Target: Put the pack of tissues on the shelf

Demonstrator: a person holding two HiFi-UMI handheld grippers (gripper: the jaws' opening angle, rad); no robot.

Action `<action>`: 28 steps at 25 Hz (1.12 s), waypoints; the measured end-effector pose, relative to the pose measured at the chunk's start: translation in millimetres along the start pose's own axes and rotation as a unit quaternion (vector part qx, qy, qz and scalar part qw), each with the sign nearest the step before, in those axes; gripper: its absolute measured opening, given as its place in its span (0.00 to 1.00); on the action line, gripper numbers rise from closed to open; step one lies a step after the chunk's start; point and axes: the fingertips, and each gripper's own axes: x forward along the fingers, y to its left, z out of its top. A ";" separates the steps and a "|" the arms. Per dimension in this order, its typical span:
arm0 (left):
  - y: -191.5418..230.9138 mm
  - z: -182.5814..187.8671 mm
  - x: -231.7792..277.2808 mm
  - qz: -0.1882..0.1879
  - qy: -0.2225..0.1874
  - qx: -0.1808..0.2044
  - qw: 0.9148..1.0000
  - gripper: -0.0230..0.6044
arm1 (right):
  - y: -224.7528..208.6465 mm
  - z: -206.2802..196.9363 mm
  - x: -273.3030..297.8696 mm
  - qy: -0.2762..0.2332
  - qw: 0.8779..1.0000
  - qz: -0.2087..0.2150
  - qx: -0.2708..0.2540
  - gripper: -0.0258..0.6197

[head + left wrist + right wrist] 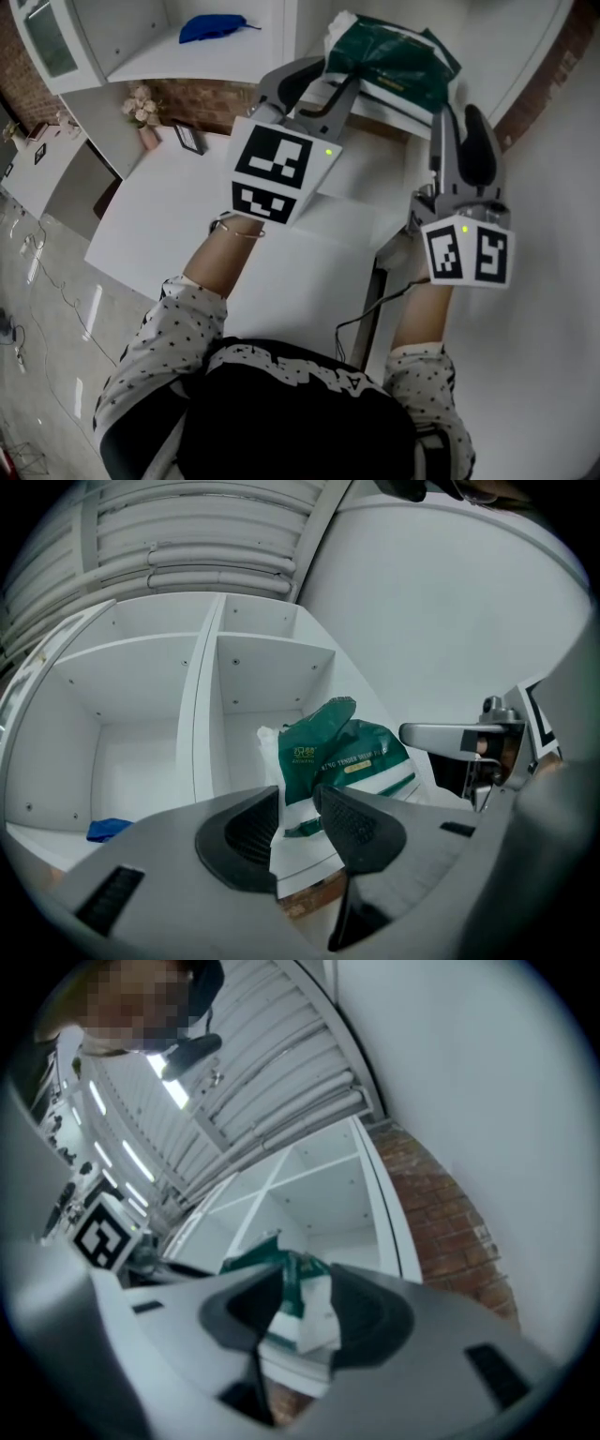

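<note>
A green and white pack of tissues lies at the front edge of the white shelf, in its right compartment. My left gripper points at the pack's left end. Its jaws stand apart and do not press the pack. In the left gripper view the pack shows through the gap of that gripper. My right gripper is just below the pack's right end, jaws apart. In the right gripper view the pack lies beyond that gripper.
A blue cloth lies in the left compartment of the shelf. Below the shelf are a brick wall, a small vase of flowers, a picture frame and a white table.
</note>
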 end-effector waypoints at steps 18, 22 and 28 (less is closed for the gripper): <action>0.1 2.7 0.3 -0.021 0.000 0.005 1.000 0.31 | 31.0 -30.1 38.2 0.080 0.981 0.009 -0.177 0.29; 4.5 0.3 -2.0 -0.023 0.000 0.016 1.000 0.31 | 33.7 -35.3 46.8 0.089 0.979 -0.001 -0.184 0.27; 4.5 3.8 -10.4 -0.028 -0.007 0.020 0.999 0.31 | 34.1 -39.5 53.3 0.106 0.974 -0.005 -0.199 0.26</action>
